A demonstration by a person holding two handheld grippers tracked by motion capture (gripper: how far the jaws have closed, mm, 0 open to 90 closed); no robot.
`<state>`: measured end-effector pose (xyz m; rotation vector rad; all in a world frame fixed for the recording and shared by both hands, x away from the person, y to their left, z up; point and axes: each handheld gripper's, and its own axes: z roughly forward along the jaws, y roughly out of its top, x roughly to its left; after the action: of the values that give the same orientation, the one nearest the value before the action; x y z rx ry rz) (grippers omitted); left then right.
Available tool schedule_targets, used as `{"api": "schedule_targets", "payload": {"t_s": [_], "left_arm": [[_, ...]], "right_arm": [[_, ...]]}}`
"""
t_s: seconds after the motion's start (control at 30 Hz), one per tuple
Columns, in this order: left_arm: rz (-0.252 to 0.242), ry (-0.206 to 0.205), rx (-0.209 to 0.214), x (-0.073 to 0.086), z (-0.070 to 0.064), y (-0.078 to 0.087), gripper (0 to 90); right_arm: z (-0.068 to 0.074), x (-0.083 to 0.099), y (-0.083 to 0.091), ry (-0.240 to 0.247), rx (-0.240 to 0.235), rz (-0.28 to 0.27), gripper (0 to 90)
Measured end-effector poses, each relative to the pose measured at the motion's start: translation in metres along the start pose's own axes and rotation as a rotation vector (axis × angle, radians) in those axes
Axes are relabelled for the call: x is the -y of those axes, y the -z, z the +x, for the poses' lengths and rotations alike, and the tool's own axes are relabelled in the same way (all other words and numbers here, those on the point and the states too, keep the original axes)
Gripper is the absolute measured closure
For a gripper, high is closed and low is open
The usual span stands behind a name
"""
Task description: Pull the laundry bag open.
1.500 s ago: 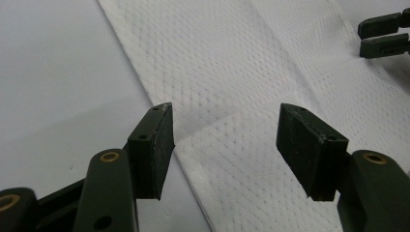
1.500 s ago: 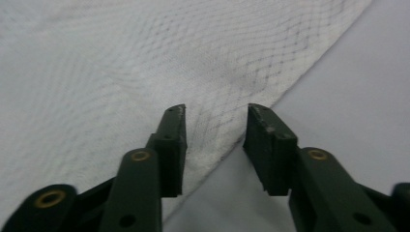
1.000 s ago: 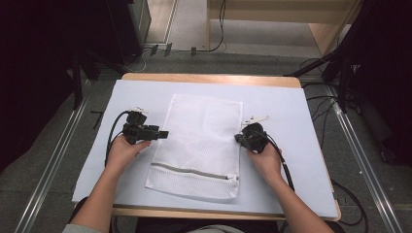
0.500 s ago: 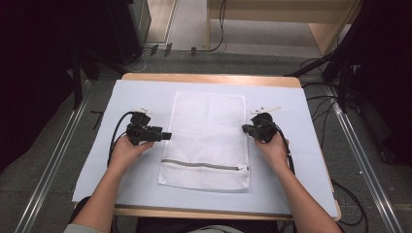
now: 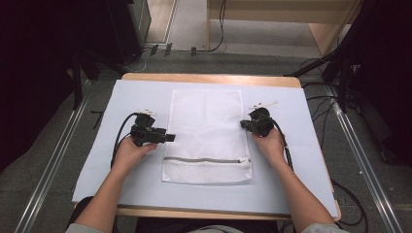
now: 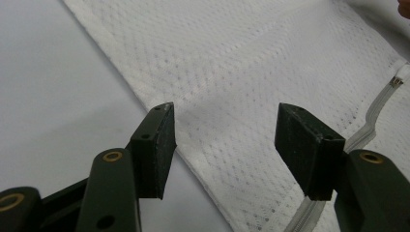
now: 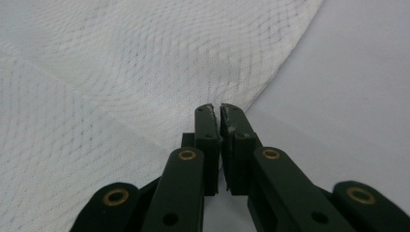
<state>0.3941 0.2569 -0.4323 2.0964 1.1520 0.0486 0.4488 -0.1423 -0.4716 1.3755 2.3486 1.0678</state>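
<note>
White mesh bag (image 5: 206, 132) | long axis runs away from person, zipper end nearest | left hand-held gripper (image 5: 171, 138) released | right hand-held gripper (image 5: 242, 124) clenched on bag edge

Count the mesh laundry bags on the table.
1. The white mesh bag lies flat mid-table on the pale cover, zipper end toward the person, between the left gripper and right gripper.

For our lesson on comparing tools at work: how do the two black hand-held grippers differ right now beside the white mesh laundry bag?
The left gripper has jaws spread wide; the right gripper has jaws shut. The left one holds nothing above the white mesh laundry bag; the right one's jaws meet at the bag's edge. Both are black and point inward at the bag.
</note>
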Motion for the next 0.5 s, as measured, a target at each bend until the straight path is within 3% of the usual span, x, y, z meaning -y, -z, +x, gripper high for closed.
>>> {"api": "schedule_targets", "payload": {"t_s": [0.33, 0.5], "left_arm": [[-0.054, -0.01, 0.008, -0.001, 0.001, 0.007, 44.4], [-0.059, 0.004, 0.021, -0.001, 0.0, 0.008, 48.8]], "right_arm": [[0.001, -0.002, 0.014, -0.028, -0.014, -0.011, 73.5], [0.004, -0.002, 0.026, -0.042, -0.038, -0.002, 72.2]]}}
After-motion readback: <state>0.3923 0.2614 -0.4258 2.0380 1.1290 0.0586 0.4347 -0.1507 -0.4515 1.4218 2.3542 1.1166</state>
